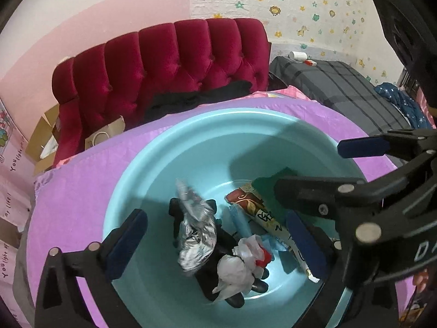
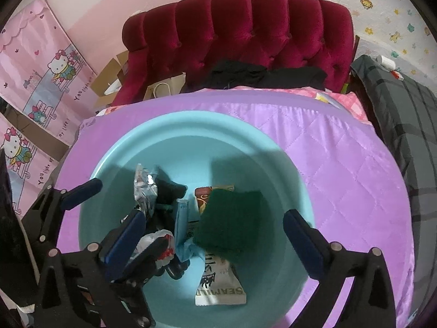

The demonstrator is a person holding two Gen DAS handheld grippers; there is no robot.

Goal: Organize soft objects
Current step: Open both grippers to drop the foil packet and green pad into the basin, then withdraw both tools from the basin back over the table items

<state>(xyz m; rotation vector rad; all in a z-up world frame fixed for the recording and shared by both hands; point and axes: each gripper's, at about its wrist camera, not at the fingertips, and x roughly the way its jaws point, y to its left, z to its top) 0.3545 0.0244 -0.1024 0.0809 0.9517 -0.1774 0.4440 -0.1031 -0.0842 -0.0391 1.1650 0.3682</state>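
Both grippers hover over the blue basin [image 2: 90,164] on the purple quilt [image 2: 341,177]; the left gripper [image 1: 215,235] and right gripper [image 2: 215,232] each stand with jaws wide apart, holding nothing. Inside the basin, a green cloth [image 2: 232,218] lies right of centre atop a printed packet [image 2: 218,284]. A foil wrapper [image 1: 195,232], black item [image 1: 218,262] and crumpled white bag [image 1: 235,270] lie left.

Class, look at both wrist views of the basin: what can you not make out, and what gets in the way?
- Black item, left wrist view: silver foil pack and crumpled white wrapper cover it; kind unclear.
- Printed sachet, right wrist view: green scouring pad hides its middle.
- Basin near rim: both views, cut off by the gripper bodies.
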